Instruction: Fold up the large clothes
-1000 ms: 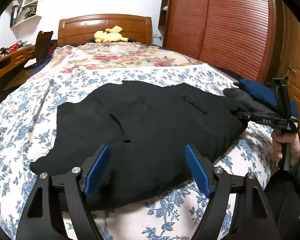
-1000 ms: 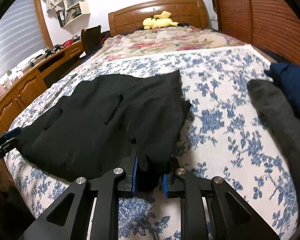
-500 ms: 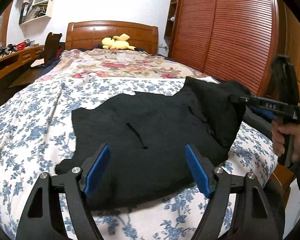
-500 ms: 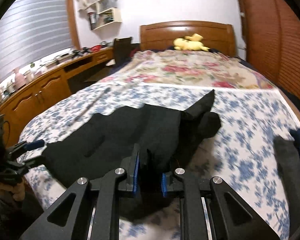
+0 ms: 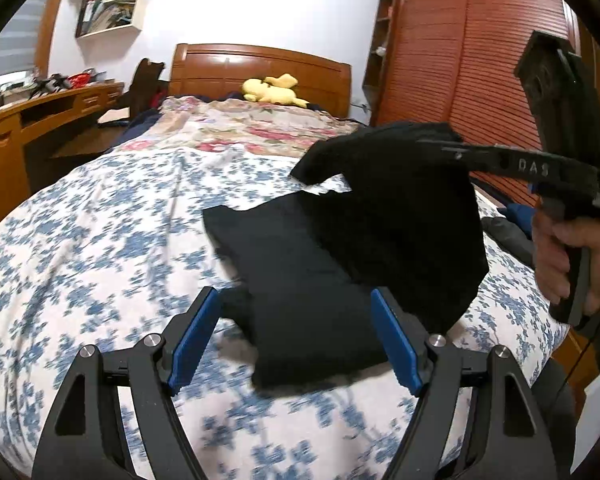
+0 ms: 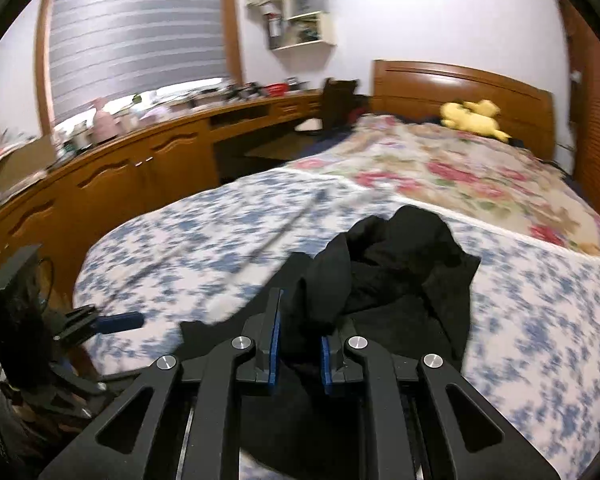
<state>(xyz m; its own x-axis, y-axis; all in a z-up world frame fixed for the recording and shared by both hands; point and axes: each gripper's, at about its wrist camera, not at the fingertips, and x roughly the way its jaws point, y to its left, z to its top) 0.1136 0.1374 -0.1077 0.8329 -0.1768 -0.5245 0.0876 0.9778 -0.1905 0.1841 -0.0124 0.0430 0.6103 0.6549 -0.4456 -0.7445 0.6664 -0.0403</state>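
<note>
The black garment (image 5: 312, 280) lies on the blue-flowered bedspread (image 5: 100, 248) near the foot of the bed, its lower part flat between the blue pads of the left tongs (image 5: 296, 340). Those tongs stand wide apart just above the cloth, gripping nothing. On the right side of the left wrist view, the garment's other half is lifted clear of the bed and hangs as a dark flap. The right tongs (image 6: 298, 344) hold it — their pads are drawn narrow with a bunch of black fabric pinched between them, and more fabric rises crumpled just beyond the tips. In the left wrist view the right tongs' black frame shows from the side, with the person's right hand (image 5: 568, 264) wrapped around its handle.

Farther up the bed lies a red-flowered quilt (image 6: 460, 172), and a yellow plush toy (image 5: 272, 90) rests against the wooden headboard (image 5: 260, 66). A long wooden desk (image 6: 148, 160) runs along the wall left of the bed — cluttered with small items too blurred to name. A reddish slatted wardrobe (image 5: 488, 60) stands to the right, and a dark folded item (image 5: 508, 232) lies at the bed's right edge.
</note>
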